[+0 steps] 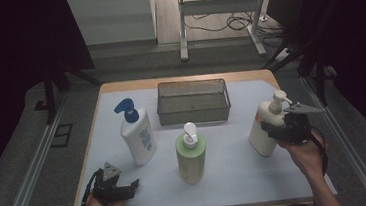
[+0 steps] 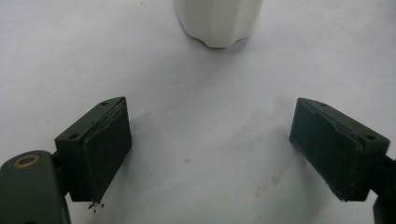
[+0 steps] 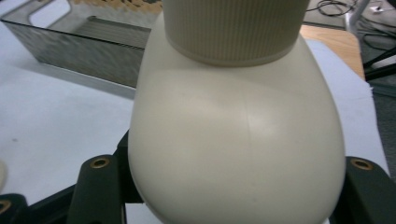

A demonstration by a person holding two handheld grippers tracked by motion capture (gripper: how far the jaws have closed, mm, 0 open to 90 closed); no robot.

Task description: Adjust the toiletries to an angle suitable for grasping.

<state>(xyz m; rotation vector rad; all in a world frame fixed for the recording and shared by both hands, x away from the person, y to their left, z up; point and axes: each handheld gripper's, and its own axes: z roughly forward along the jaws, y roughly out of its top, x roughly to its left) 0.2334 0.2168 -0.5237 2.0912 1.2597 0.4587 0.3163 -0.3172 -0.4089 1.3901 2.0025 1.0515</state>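
Note:
A cream pump bottle (image 1: 262, 126) stands at the right of the white mat. My right gripper (image 1: 272, 128) reaches it from the right, its jaws set against both sides of the upper body. In the right gripper view the cream pump bottle (image 3: 233, 140) sits between the two jaws of the right gripper (image 3: 233, 191), touching both. My left gripper (image 1: 132, 186) rests near the front left edge, jaws wide apart. In its own view the left gripper (image 2: 210, 149) holds nothing, and the base of a white bottle (image 2: 218, 21) stands beyond it. That white bottle (image 1: 139, 137) has a blue pump.
A green pump bottle (image 1: 191, 155) stands at the middle of the mat. Behind it sits a dark mesh basket (image 1: 194, 113), with the mesh basket (image 3: 74, 51) also behind the cream bottle. The wooden table edge (image 1: 184, 80) runs along the back.

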